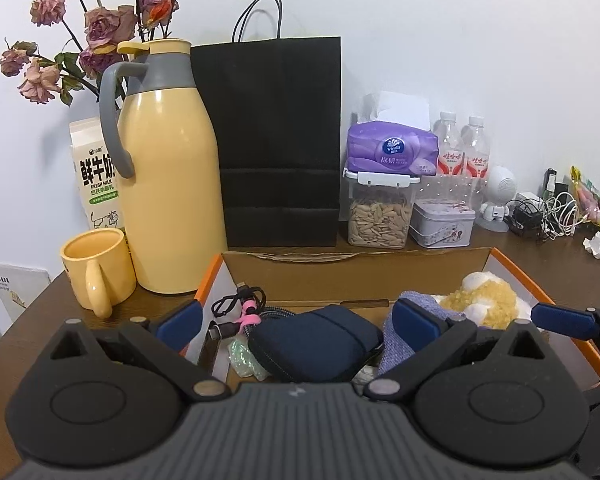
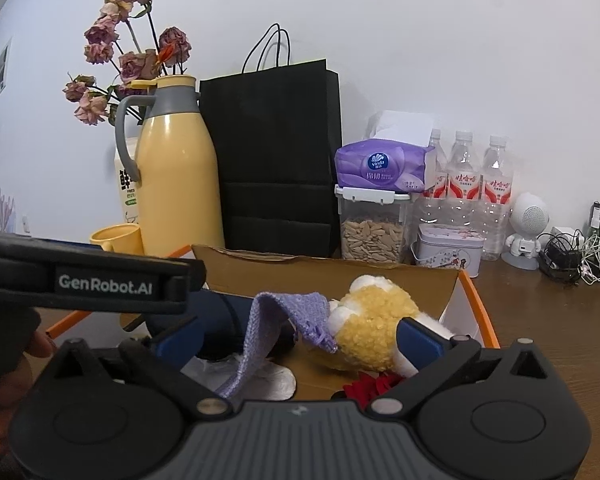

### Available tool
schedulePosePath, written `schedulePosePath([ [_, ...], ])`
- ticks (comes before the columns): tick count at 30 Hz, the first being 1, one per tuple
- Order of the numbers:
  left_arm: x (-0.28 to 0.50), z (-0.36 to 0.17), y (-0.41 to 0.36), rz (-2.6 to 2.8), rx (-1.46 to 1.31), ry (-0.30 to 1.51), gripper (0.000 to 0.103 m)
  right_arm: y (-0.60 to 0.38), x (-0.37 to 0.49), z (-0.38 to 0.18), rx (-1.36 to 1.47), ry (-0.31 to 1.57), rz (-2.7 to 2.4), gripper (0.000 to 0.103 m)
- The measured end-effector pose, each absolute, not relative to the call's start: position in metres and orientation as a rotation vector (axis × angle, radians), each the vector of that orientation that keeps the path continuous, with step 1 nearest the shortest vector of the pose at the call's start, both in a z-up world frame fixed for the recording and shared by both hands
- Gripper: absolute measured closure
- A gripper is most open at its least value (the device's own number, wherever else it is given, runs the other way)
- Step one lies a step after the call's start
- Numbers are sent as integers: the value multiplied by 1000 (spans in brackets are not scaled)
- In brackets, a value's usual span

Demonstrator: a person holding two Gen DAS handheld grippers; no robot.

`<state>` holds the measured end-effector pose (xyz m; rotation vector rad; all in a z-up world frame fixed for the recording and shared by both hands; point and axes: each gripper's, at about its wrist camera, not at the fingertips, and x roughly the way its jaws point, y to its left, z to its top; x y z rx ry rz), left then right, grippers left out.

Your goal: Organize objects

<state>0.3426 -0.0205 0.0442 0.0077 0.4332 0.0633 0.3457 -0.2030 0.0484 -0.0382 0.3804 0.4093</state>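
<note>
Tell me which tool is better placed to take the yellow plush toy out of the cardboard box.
Probably the right tool: it is open, with the plush toy beside its right finger. The open left tool faces the navy pouch instead.

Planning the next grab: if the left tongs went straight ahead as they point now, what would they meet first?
Probably the navy pouch in the cardboard box; it lies between the open left tongs. Depth is unclear.

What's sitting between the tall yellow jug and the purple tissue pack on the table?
A black paper bag stands upright between the yellow jug and the purple tissue pack. Both wrist views show it against the wall.
</note>
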Motion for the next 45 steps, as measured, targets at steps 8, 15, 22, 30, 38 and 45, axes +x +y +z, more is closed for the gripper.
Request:
schedulePosePath([
  [8,327,55,-16,57,-11,395,0,-206,334,58,-44,358,407,0],
  [15,300,64,-8,60,-25,378,0,-214,310,66,-73,327,404,0],
  [22,268,61,6,77,-25,391,0,-221,283,65,-109,331,409,0],
  [30,241,43,23,97,4,449,0,-233,256,51,-147,404,421,0],
  [38,222,12,41,106,0,537,0,-240,236,22,-185,519,420,0],
  [45,216,0,47,87,-12,559,0,-232,231,9,-195,574,434,1],
])
